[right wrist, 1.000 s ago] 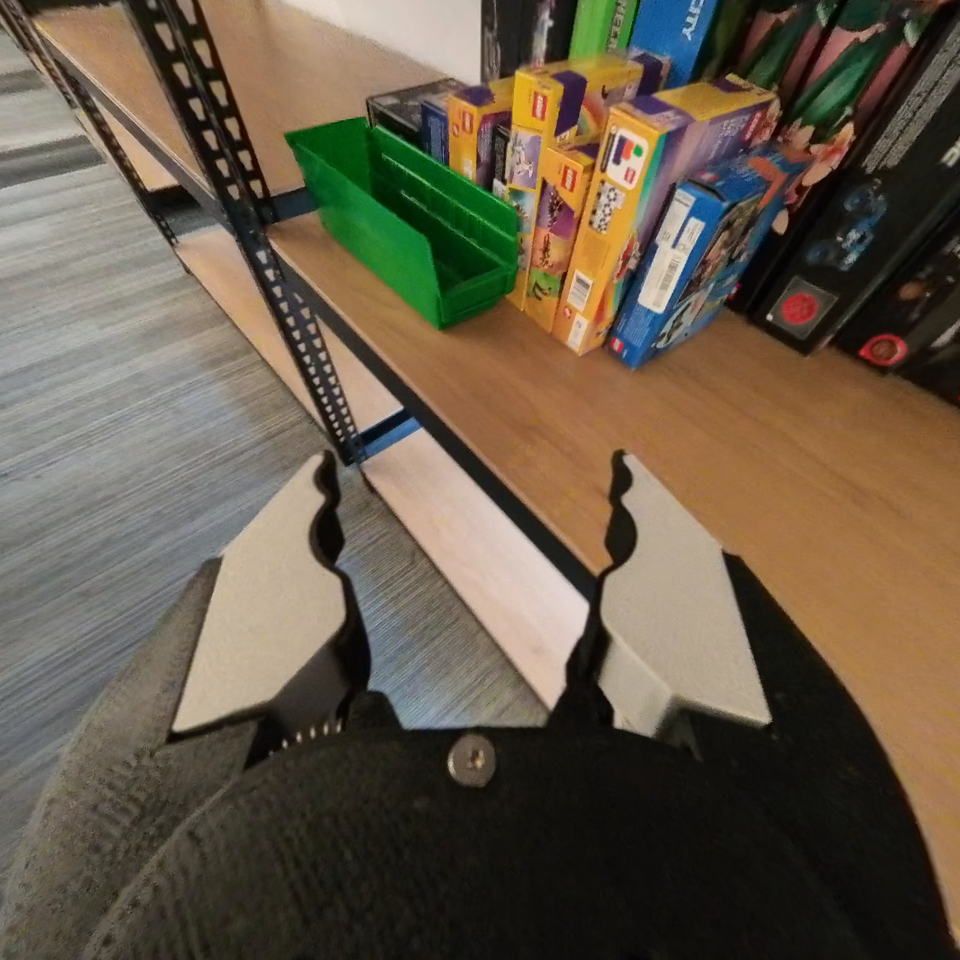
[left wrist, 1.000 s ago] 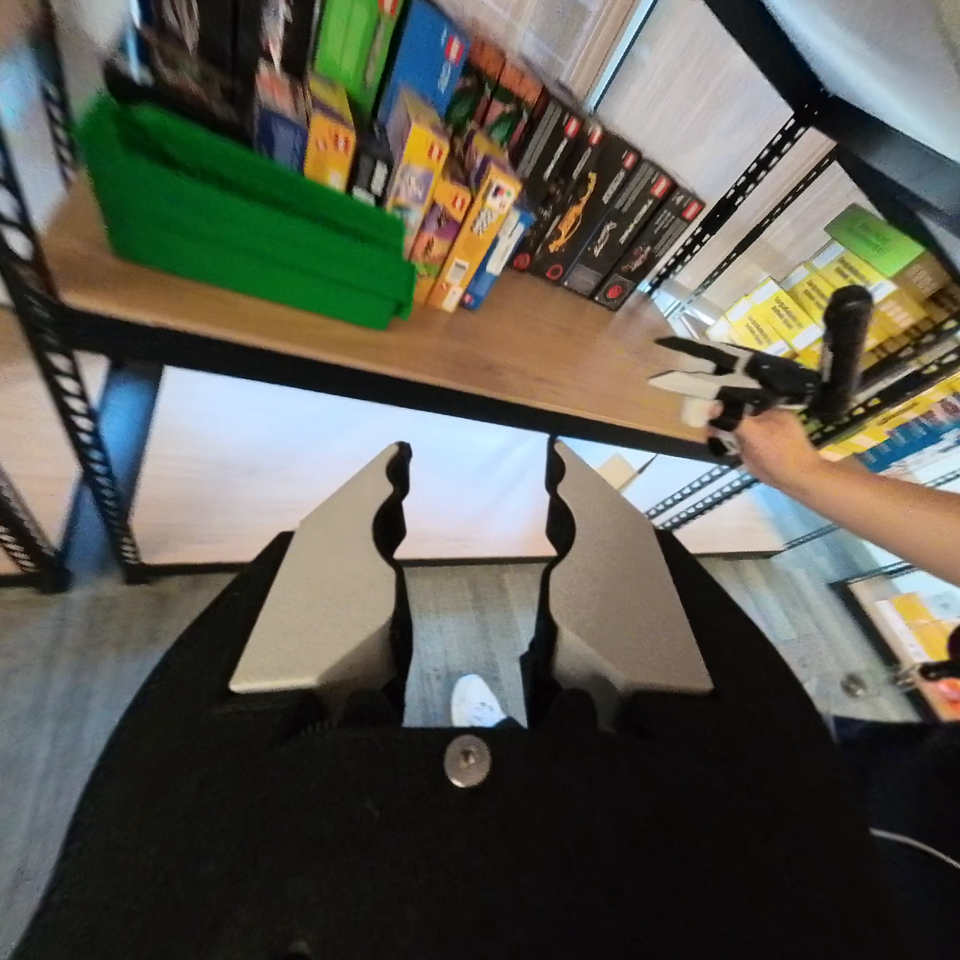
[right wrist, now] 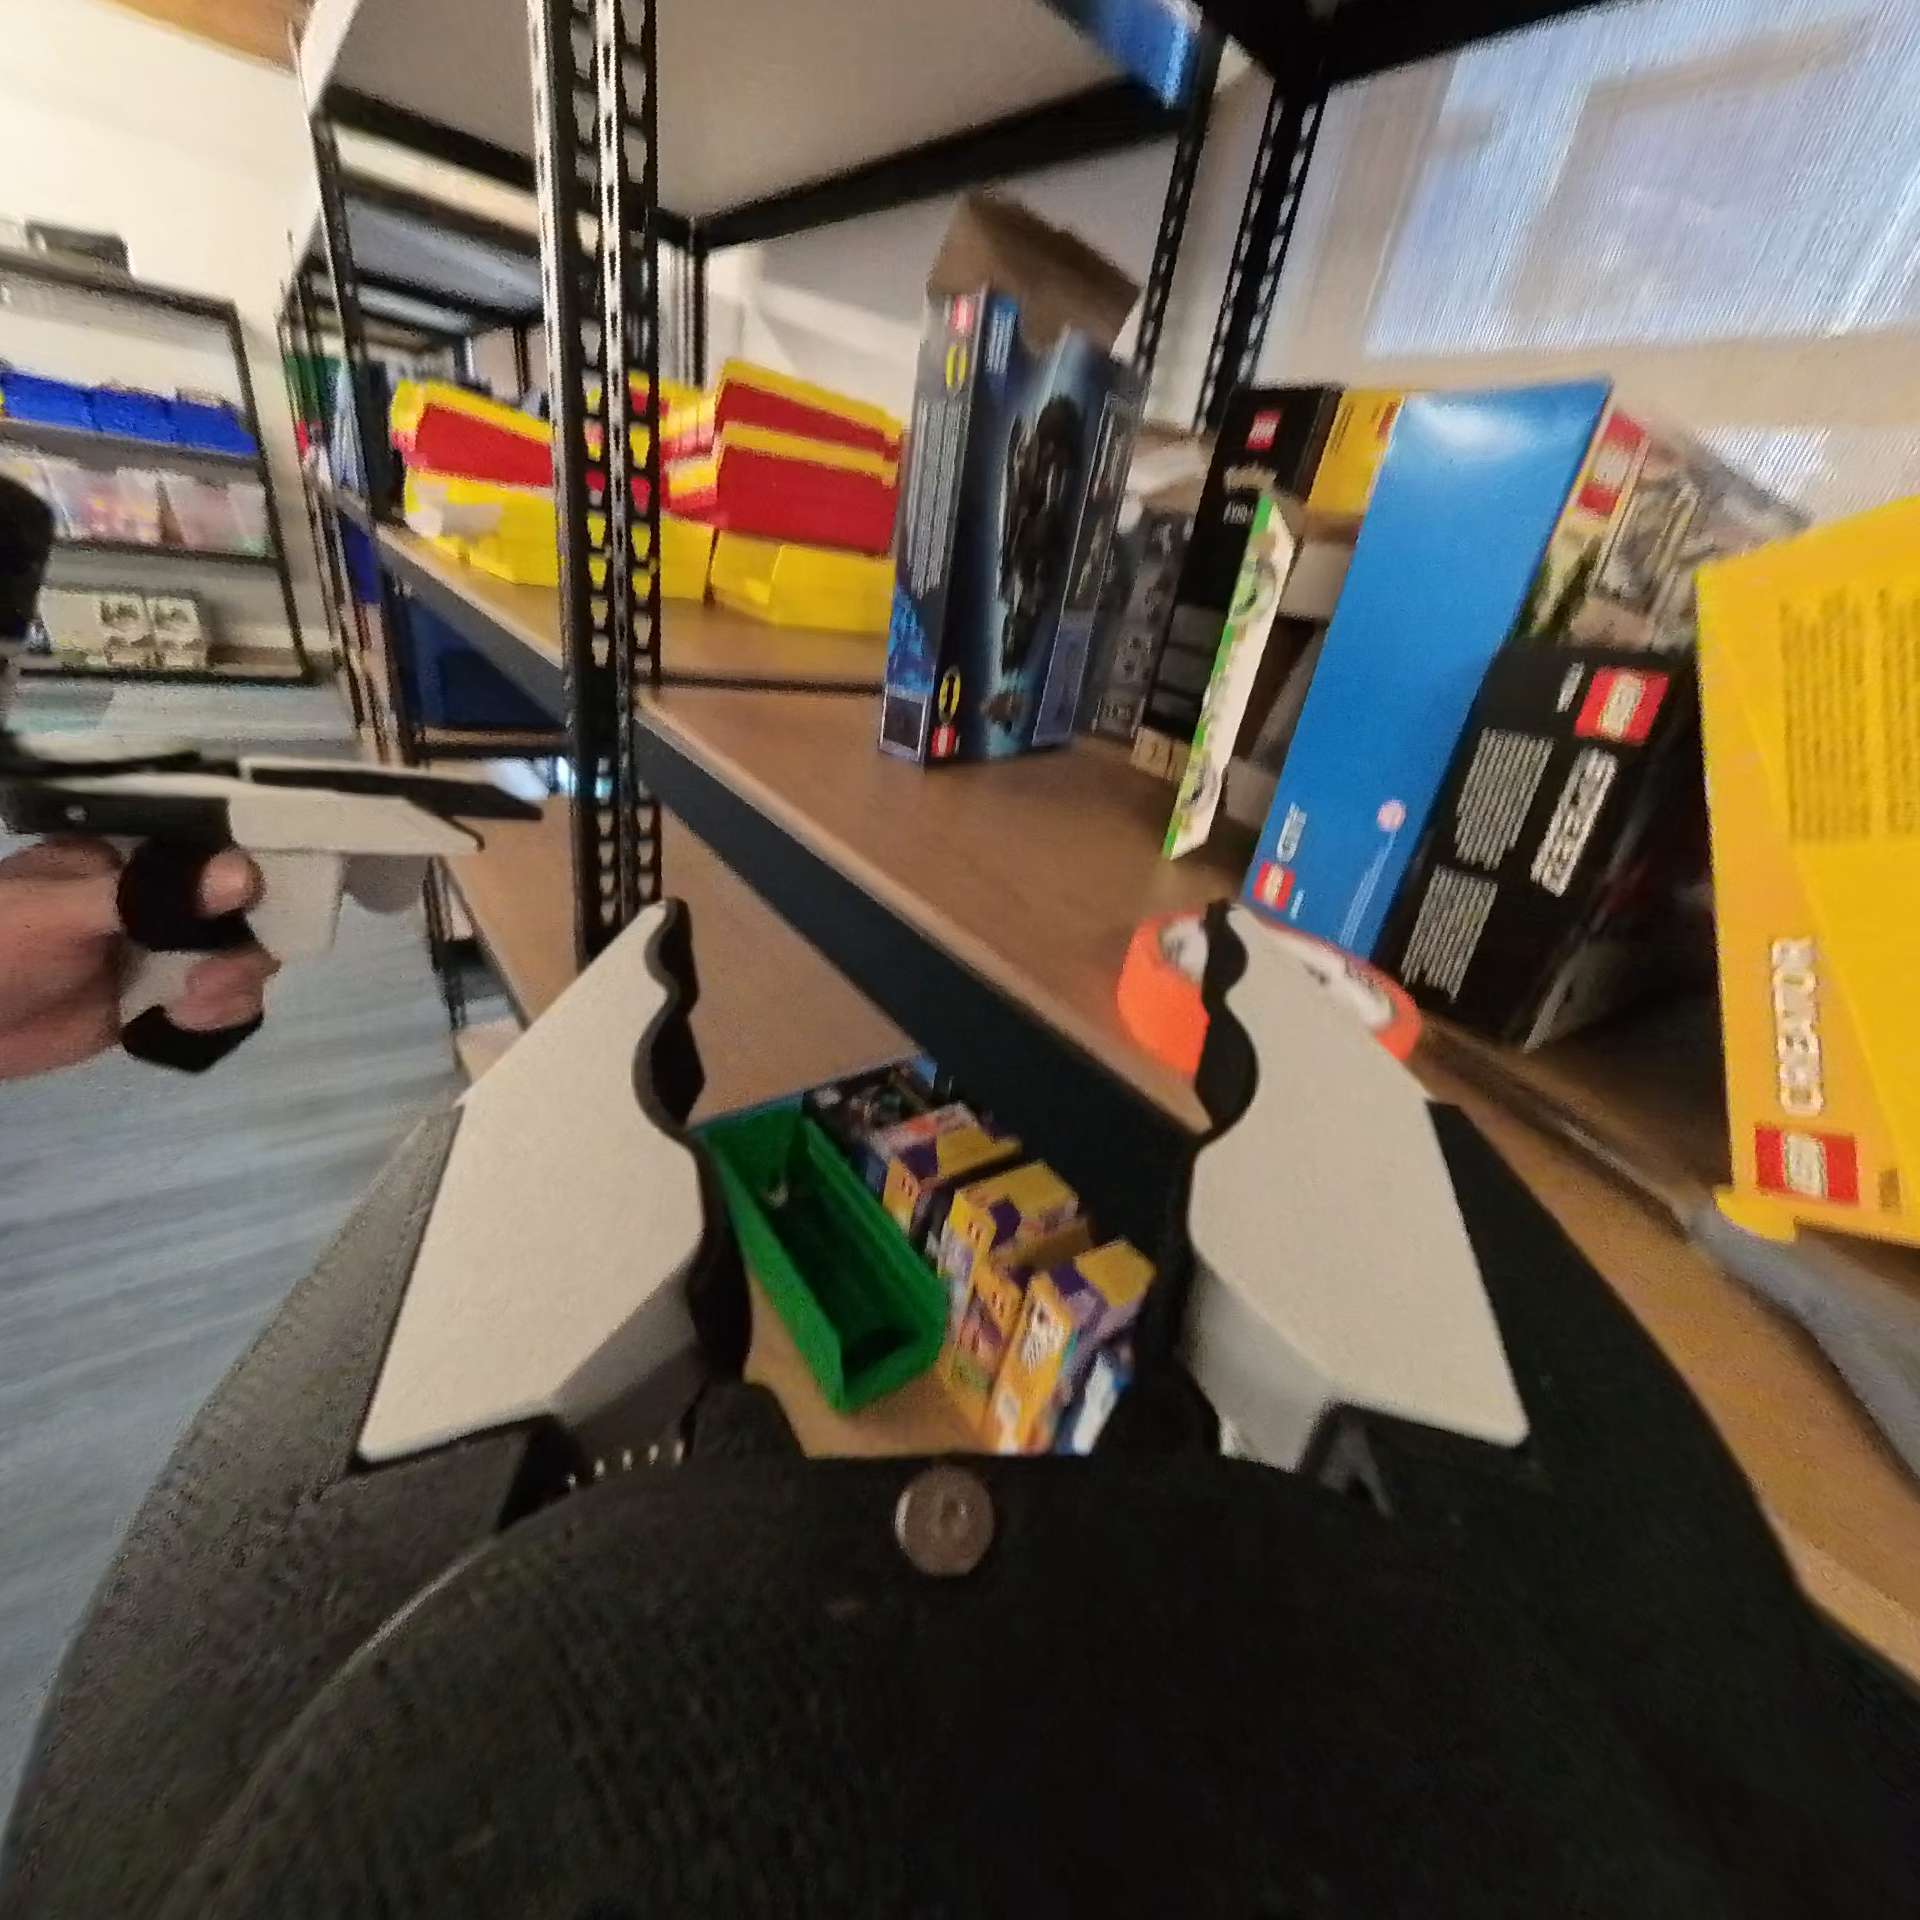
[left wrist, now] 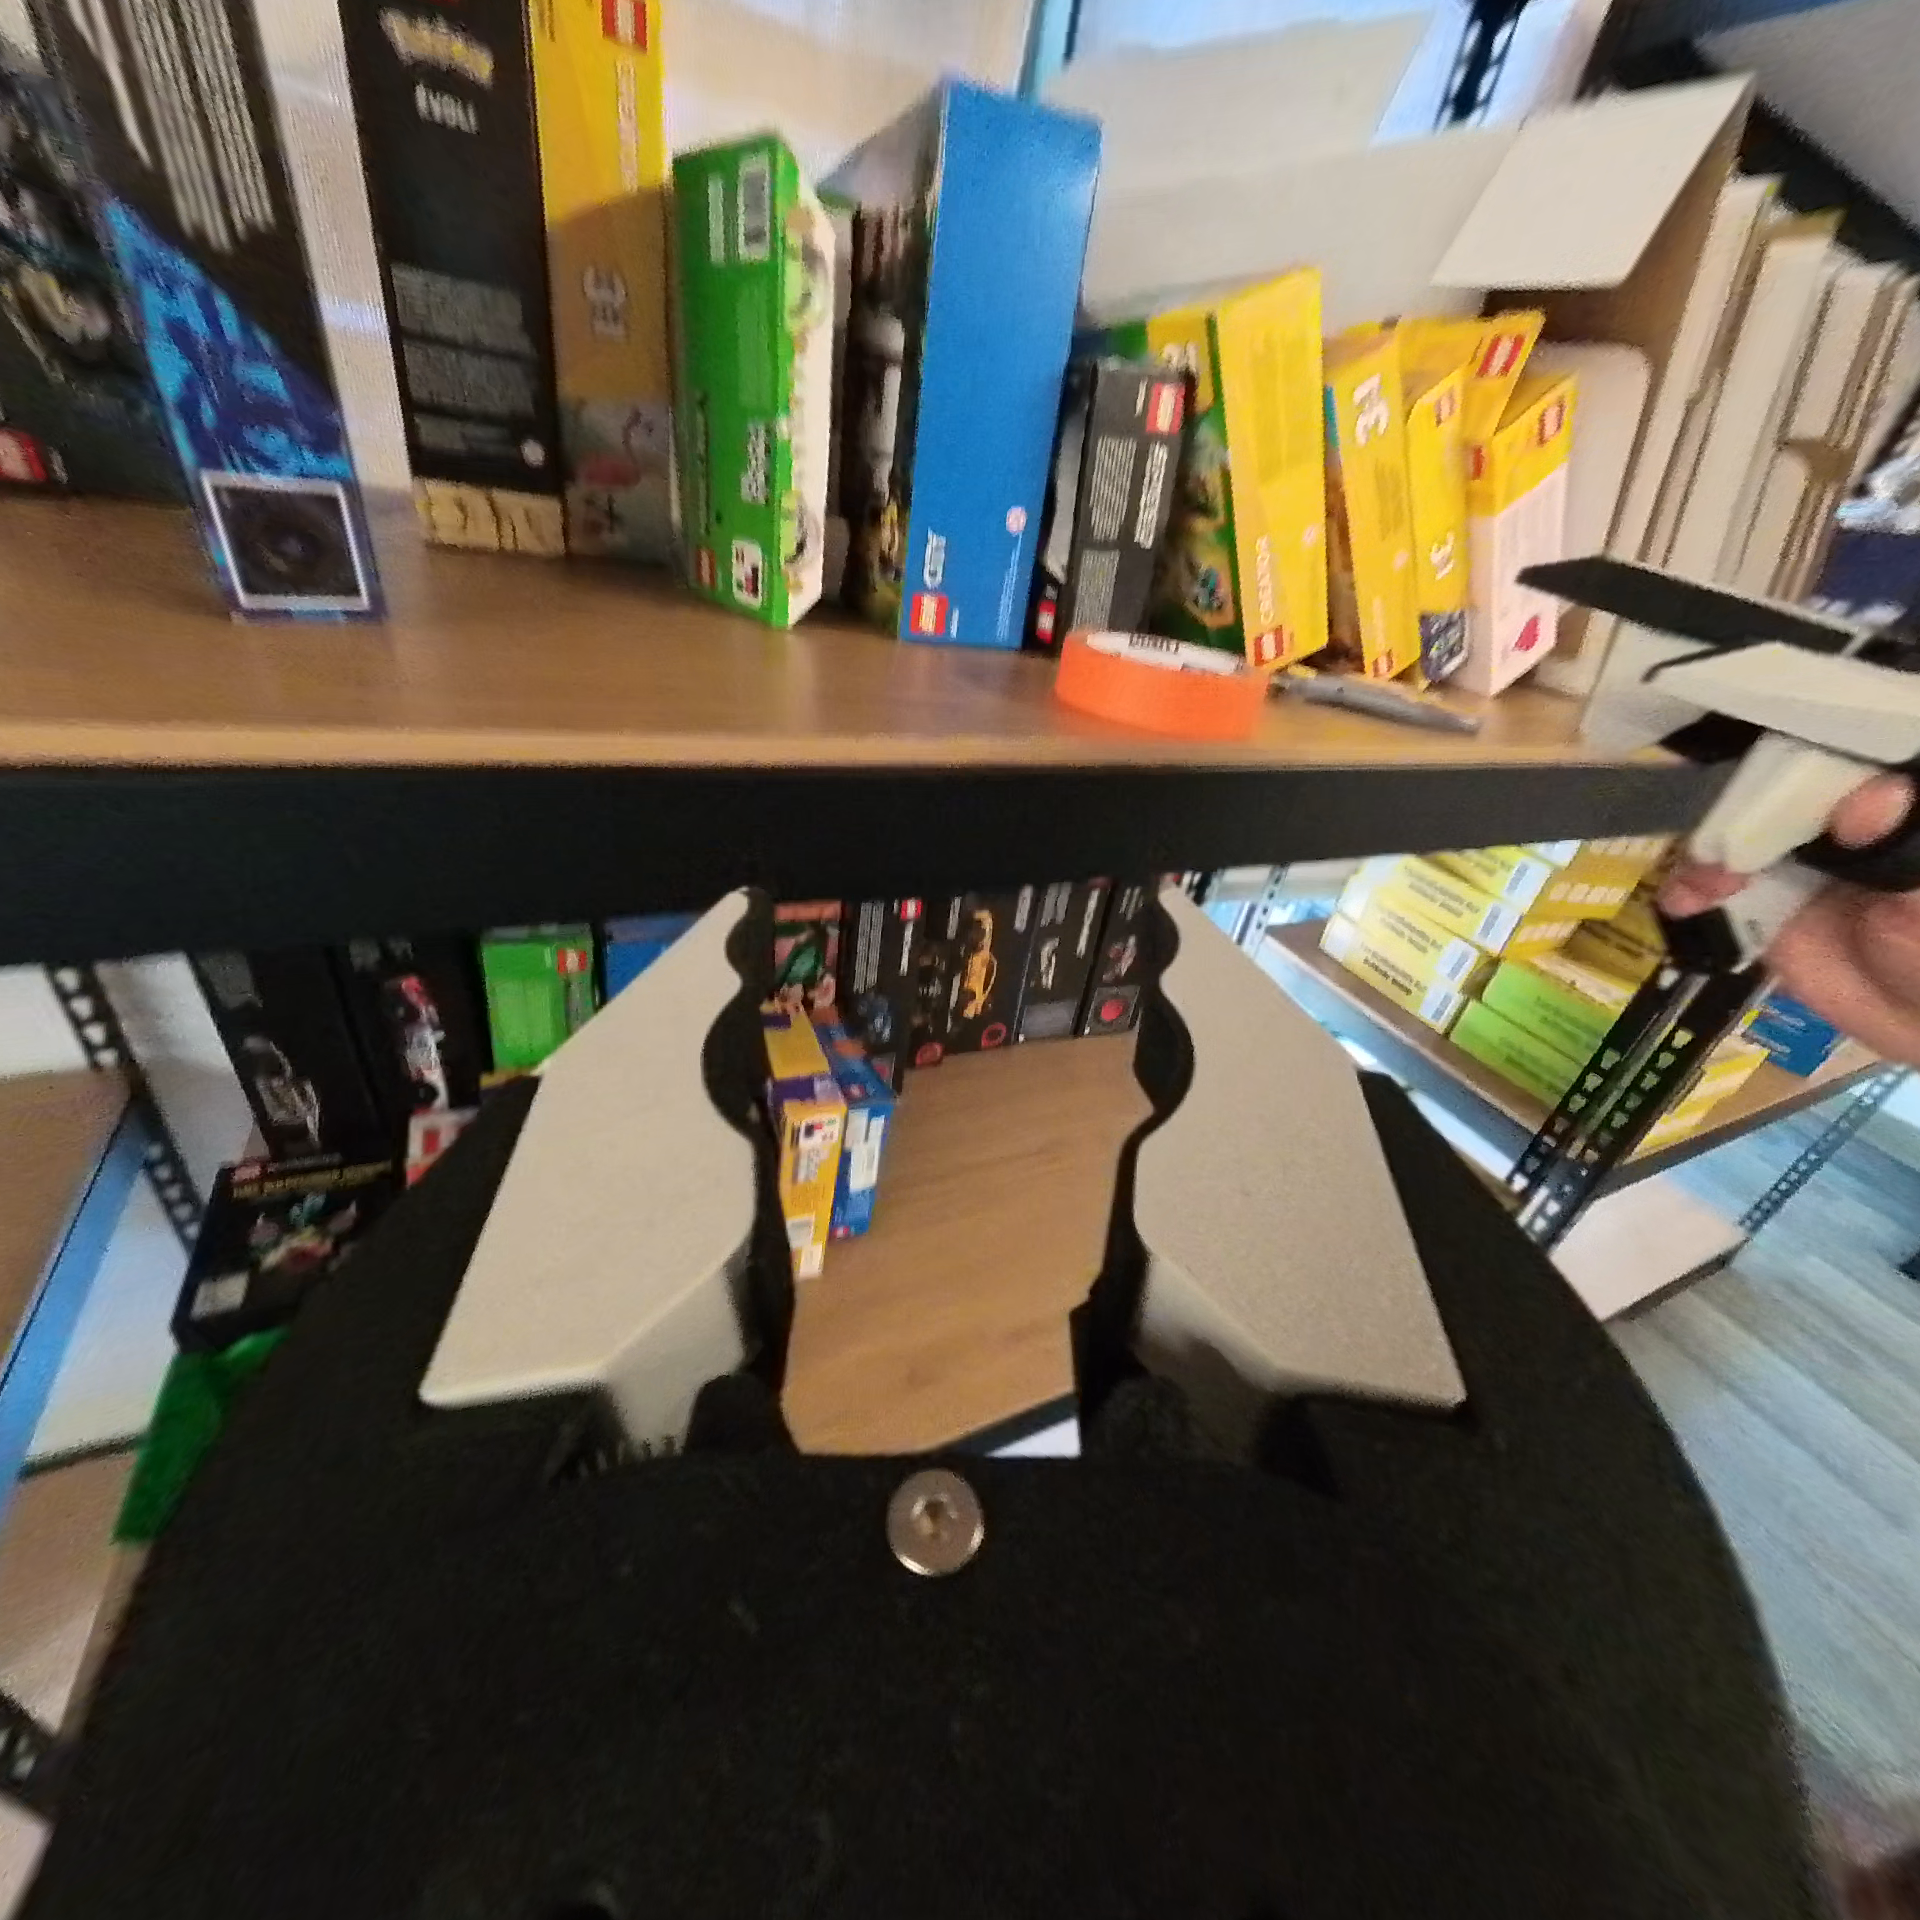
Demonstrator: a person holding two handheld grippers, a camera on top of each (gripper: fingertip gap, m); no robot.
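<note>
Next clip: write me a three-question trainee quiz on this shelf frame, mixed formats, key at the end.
1. True or false: the right hand-held gripper is holding the orange tape roll.
2. Which lies just right of the tape roll in the left wrist view: A) a marker pen, B) a green bin, C) a cup?
3. Fill in: the tall blue box stands on the ____ shelf.

Key: 1 false; 2 A; 3 upper.

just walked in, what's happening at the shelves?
A person holds a two-finger gripper in each hand at a wooden shelf lined with upright toy boxes. Both the left gripper and the right gripper are open and hold nothing. The right gripper is nearest an orange tape roll lying flat near the shelf's front edge; a green bin sits on the shelf below.
</note>
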